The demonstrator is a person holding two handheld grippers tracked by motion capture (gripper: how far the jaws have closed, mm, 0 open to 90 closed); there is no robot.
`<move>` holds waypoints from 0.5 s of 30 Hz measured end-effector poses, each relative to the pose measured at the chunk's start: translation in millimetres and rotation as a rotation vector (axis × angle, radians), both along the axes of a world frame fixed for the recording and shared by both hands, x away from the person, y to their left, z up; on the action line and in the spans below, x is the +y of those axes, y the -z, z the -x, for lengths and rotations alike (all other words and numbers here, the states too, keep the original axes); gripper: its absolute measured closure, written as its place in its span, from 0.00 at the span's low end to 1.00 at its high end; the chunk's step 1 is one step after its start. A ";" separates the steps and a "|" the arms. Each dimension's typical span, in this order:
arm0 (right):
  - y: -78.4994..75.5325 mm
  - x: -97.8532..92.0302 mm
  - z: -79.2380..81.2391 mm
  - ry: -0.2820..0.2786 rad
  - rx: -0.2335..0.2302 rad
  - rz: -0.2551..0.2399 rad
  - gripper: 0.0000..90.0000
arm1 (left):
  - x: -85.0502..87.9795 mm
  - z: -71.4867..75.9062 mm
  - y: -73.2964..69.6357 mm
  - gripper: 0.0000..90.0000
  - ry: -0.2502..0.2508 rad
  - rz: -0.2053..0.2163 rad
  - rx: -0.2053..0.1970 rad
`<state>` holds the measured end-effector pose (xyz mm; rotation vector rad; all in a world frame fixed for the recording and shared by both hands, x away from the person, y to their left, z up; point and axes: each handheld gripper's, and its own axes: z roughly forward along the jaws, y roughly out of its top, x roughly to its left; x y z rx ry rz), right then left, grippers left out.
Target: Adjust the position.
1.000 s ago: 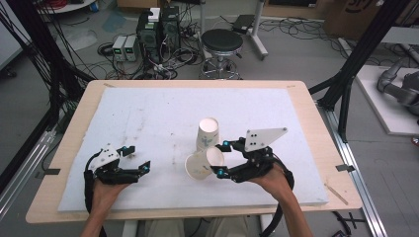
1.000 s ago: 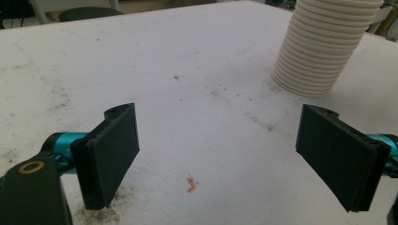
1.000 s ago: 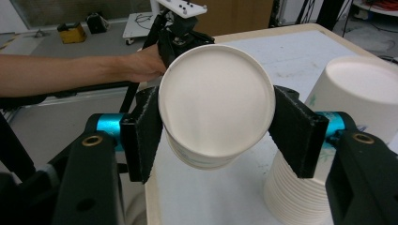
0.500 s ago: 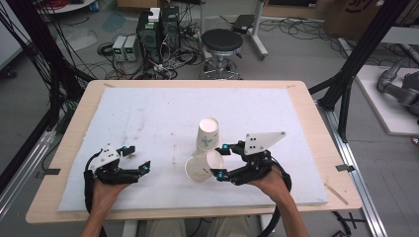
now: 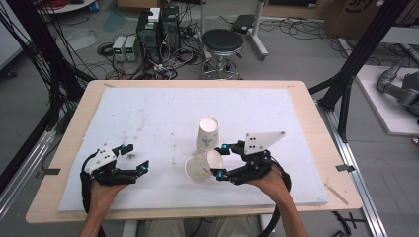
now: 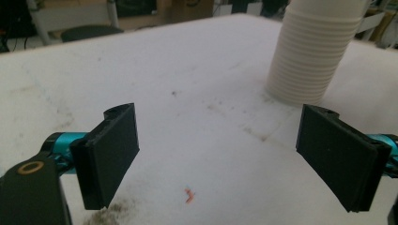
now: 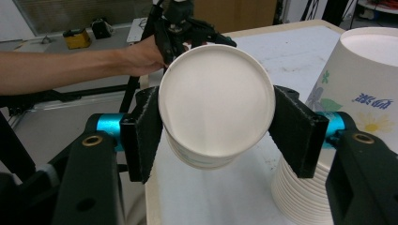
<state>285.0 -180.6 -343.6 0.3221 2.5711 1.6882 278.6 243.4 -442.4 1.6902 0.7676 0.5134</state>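
In the high view a tall stack of upturned white paper cups (image 5: 208, 133) stands near the middle of the white mat (image 5: 148, 108). Just in front of it, my right gripper (image 5: 220, 160) is shut on a single paper cup (image 5: 199, 169) that lies on its side. The right gripper view has that cup's (image 7: 217, 103) flat base facing the camera, a black pad (image 7: 294, 129) pressed against each side, and the stack (image 7: 361, 93) beside it. At the mat's front left, my left gripper (image 5: 137, 157) is open. Nothing sits between its pads (image 6: 110, 152), and the stack (image 6: 312, 61) stands farther off.
The wooden table edge (image 5: 316, 123) frames the mat. Beyond the table are a black stool (image 5: 222, 42), electronics boxes (image 5: 153, 29) and cables on the floor. Black frame struts (image 5: 363, 54) rise at the right and left sides. A small orange speck (image 6: 189, 196) lies on the mat.
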 end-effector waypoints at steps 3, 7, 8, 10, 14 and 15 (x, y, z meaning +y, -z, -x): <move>0.0 -0.2 -0.2 -0.001 0.000 -0.002 0.43 | 0.5 3.5 -11.8 0.15 0.046 0.018 -0.031; -0.2 -0.4 0.4 -0.012 0.001 -0.006 0.43 | -1.6 6.9 -28.9 0.15 0.150 0.034 -0.026; -0.1 -0.5 0.3 -0.013 -0.001 -0.006 0.43 | -2.9 7.6 -32.4 0.15 0.173 0.027 -0.023; -0.1 -0.5 0.5 -0.014 0.000 -0.006 0.43 | -6.7 9.2 -39.1 0.14 0.222 0.003 -0.017; -0.7 -0.9 1.2 -0.020 0.002 -0.012 0.43 | -16.0 7.5 -50.6 0.11 0.329 -0.006 -0.012; -0.7 -0.7 1.1 -0.024 0.001 -0.015 0.43 | -18.0 6.7 -52.4 0.10 0.343 -0.007 -0.011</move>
